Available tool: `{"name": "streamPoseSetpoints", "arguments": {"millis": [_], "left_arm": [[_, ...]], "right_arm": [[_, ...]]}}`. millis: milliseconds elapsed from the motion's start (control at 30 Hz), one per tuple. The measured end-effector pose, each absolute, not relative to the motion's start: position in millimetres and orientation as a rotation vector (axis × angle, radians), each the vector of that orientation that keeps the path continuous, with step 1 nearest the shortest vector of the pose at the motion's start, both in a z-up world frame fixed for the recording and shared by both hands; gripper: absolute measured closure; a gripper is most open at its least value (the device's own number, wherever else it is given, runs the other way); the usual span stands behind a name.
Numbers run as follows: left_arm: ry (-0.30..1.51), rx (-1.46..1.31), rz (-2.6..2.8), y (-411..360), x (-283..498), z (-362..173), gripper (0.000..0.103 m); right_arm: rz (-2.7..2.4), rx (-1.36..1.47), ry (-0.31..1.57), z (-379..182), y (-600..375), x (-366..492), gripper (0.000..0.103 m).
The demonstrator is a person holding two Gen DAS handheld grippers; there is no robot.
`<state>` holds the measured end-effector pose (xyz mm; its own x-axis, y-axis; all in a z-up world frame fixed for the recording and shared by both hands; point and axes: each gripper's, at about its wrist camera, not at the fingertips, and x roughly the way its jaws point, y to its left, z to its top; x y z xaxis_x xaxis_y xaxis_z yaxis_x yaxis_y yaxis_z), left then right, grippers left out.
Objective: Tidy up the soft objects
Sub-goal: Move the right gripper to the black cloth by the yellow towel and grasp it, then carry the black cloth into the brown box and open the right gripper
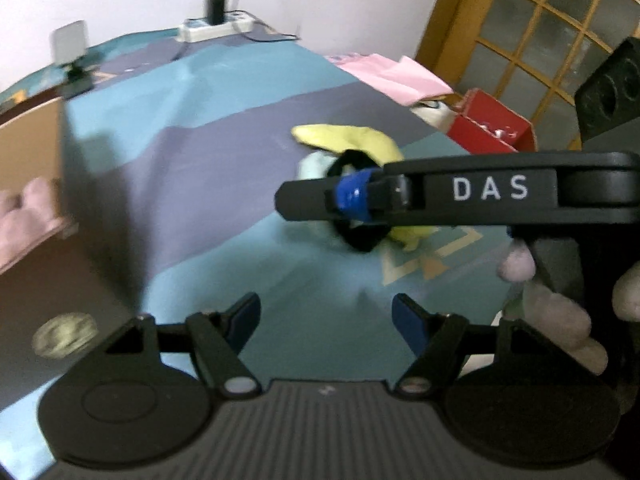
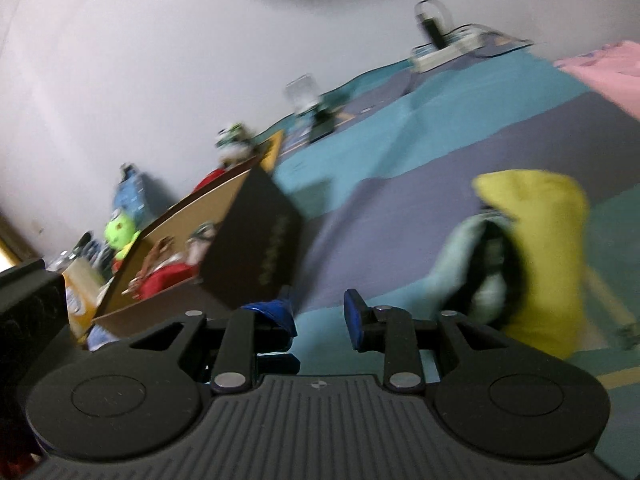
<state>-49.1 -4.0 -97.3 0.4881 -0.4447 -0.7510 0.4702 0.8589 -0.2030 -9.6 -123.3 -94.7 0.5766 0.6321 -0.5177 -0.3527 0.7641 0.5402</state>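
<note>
In the left wrist view a heap of soft toys (image 1: 352, 148) lies right of centre on the bedspread (image 1: 224, 128). A power strip (image 1: 214, 29) sits at the top, a cardboard box (image 1: 28, 140) at the left edge, a small box (image 1: 492, 128) upper right.

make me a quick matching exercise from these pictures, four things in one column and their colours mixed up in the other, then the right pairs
Things:
1. soft toy lying on the bedspread
2. power strip by the wall
3. small box at the bed's far right edge in the left wrist view
4. folded cloth beyond that box

Colours:
A. pink
B. white
C. yellow
D. red

Pairs: 1-C, 2-B, 3-D, 4-A
</note>
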Motion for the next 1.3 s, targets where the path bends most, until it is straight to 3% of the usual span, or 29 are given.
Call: {"name": "streamPoseSetpoints", "arguments": {"millis": [433, 833, 1300], "left_arm": [[0.901, 0.032, -0.57, -66, -6, -113, 0.029], [0.947, -0.033, -0.507, -67, 13, -122, 0.085], [0.804, -0.046, -0.502, -40, -16, -80, 0.09]], "right_arm": [[0.39, 0.433, 0.758, -112, -200, 14, 0.091], [0.501, 0.425, 0.86, -131, -199, 43, 0.099], [0.668, 0.485, 0.819, -114, -181, 33, 0.099]]}}
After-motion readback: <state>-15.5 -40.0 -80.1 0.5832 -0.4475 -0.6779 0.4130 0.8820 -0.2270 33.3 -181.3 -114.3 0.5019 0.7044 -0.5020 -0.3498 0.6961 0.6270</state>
